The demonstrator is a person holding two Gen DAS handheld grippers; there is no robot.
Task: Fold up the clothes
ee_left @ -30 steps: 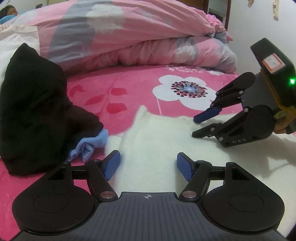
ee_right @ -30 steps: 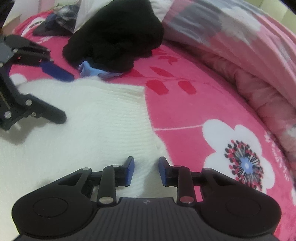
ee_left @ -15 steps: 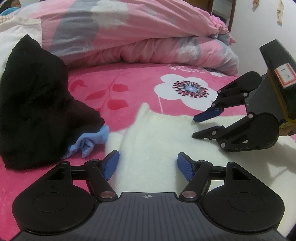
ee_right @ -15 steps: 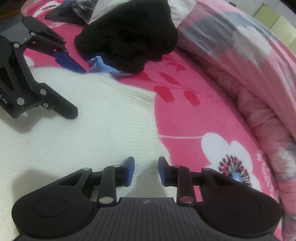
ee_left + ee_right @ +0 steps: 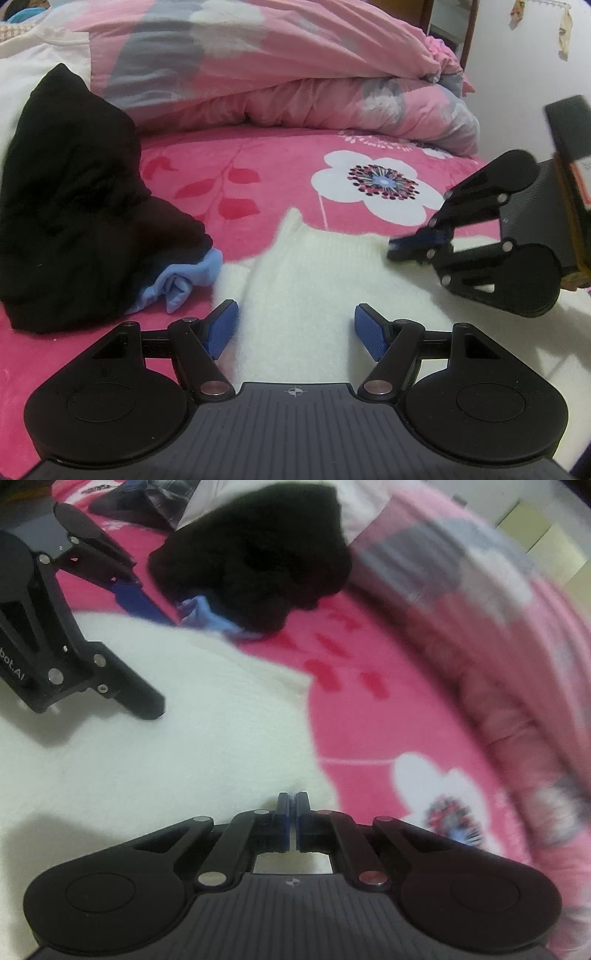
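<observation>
The white knit garment (image 5: pixel 306 280) lies spread on the bed (image 5: pixel 258 192), filling the lower middle and lower right of the left wrist view and the whole left half of the right wrist view. Its far edge runs across the frame in the left view, with a small raised corner at the upper middle of the cloth, so the garment stretches side to side between the two grippers rather than away from them.

The right gripper (image 5: pixel 292 821) sits at that far edge, low in its own frame. Its fingers are pressed together with only a thin slit between the blue pads, and white knit shows right at the tips and under the linkage. It looks to be pinching the hem, though the cloth inside the slit itself is hard to make out.

The left gripper (image 5: pixel 295 330) hovers over the left part of the garment with its fingers spread wide, nothing between them. The garment's left edge lies just beside the left blue pad, so this gripper is the nearer one to that side.

Judging from this, a fold would hinge on the left fingers closing on the edge directly below and ahead of them.

A black garment (image 5: pixel 70 199) and a light blue cloth (image 5: pixel 184 284) sit in a heap at the left of the frame, just beside the white knit.
</observation>
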